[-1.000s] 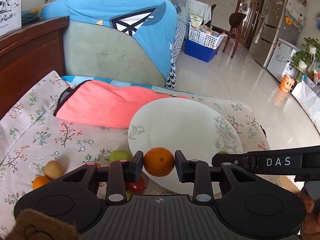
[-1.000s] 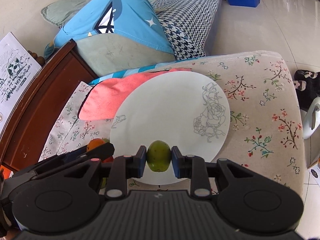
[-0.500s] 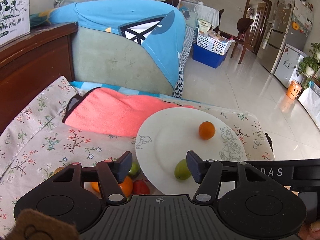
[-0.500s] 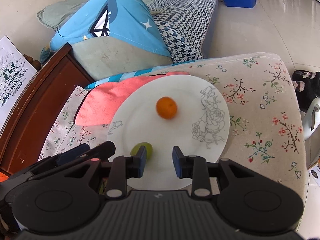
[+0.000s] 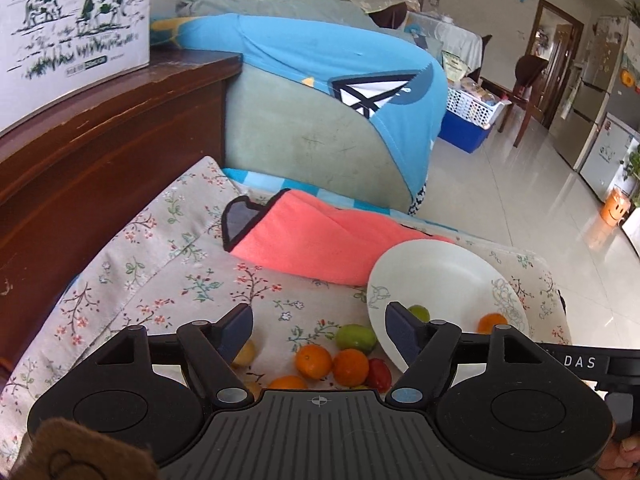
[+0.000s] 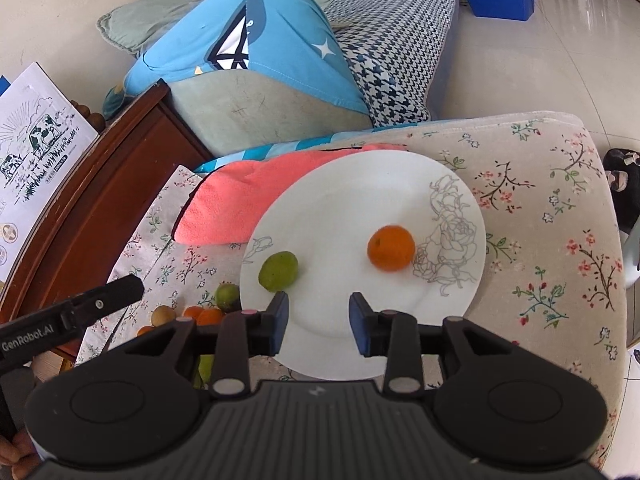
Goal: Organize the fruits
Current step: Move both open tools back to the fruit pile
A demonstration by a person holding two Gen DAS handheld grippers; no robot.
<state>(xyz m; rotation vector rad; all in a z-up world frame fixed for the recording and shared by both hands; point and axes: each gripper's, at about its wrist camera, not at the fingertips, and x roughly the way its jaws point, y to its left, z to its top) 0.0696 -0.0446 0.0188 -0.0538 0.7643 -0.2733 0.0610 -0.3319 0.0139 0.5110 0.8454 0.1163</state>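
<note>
A white plate (image 6: 352, 216) with a drawn flower lies on the floral cloth. An orange (image 6: 390, 248) and a green fruit (image 6: 278, 271) rest on it, apart from each other. My right gripper (image 6: 318, 316) hovers over the plate's near rim, its jaws opening with nothing between them. My left gripper (image 5: 319, 330) is to the left of the plate (image 5: 436, 276), jaws opening and empty. Beyond its fingers a loose pile lies on the cloth: oranges (image 5: 350, 366), a green fruit (image 5: 355, 337), a red fruit (image 5: 378, 372) and a yellowish one (image 5: 246, 354).
A pink towel (image 5: 320, 240) lies behind the plate. A dark wooden cabinet (image 5: 92, 152) with a cow-printed carton (image 5: 72, 20) stands at the left. A blue-covered sofa (image 5: 340, 112) is behind. The cushion's edge drops to tiled floor (image 5: 540, 200) on the right.
Both grippers let go of their fruit: the orange and the green fruit now lie on the plate. The left gripper opened wide and pulled back up and left; the right stayed put.
</note>
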